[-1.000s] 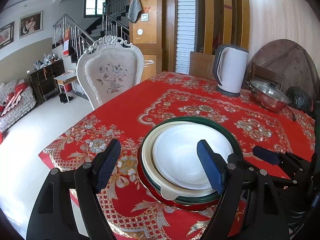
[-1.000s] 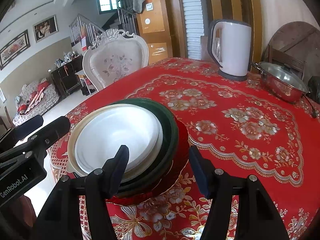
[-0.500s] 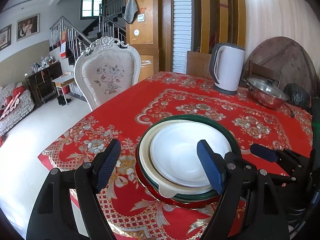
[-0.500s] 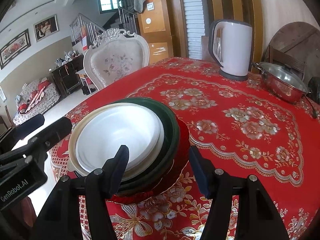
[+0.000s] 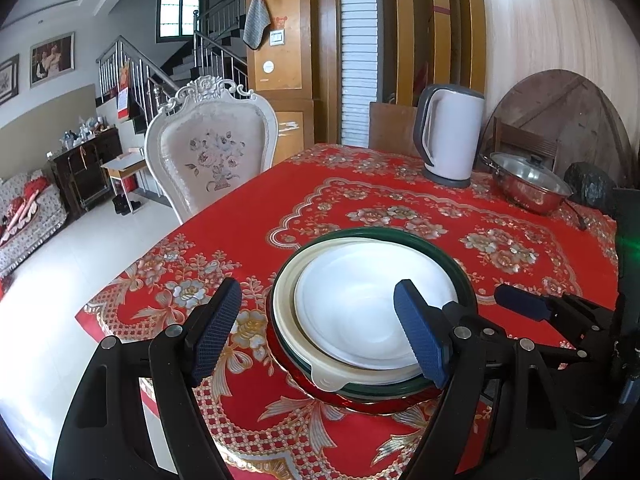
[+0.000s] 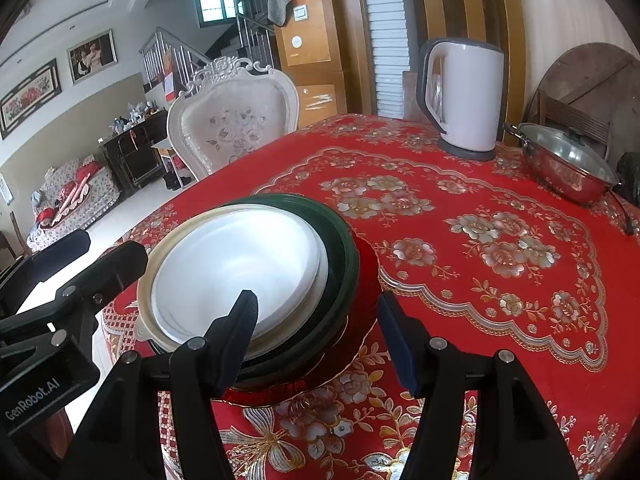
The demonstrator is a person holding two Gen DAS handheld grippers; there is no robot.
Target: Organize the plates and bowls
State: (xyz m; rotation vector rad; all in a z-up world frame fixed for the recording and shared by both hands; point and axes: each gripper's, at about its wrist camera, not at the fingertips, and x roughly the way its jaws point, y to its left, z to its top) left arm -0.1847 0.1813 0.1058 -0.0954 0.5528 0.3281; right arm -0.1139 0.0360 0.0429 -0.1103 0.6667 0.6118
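Observation:
A stack of dishes stands near the front edge of the red floral tablecloth (image 5: 360, 204): a white bowl (image 5: 372, 304) on top, a cream dish (image 5: 288, 312) under it, then a dark green plate (image 5: 460, 272) and a red plate (image 6: 364, 264) at the bottom. The stack also shows in the right wrist view (image 6: 240, 268). My left gripper (image 5: 316, 332) is open and empty, just short of the stack's near rim. My right gripper (image 6: 316, 332) is open and empty, at the stack's near right rim. The right gripper's fingers (image 5: 520, 306) show in the left wrist view.
A white electric kettle (image 5: 450, 140) and a lidded steel pot (image 5: 528, 184) stand at the table's far side. A white ornate chair (image 5: 212, 156) stands at the table's left edge. The table edge drops to white floor on the left.
Both grippers have stayed open and empty. The left wrist view has shifted slightly; the stack has not moved.

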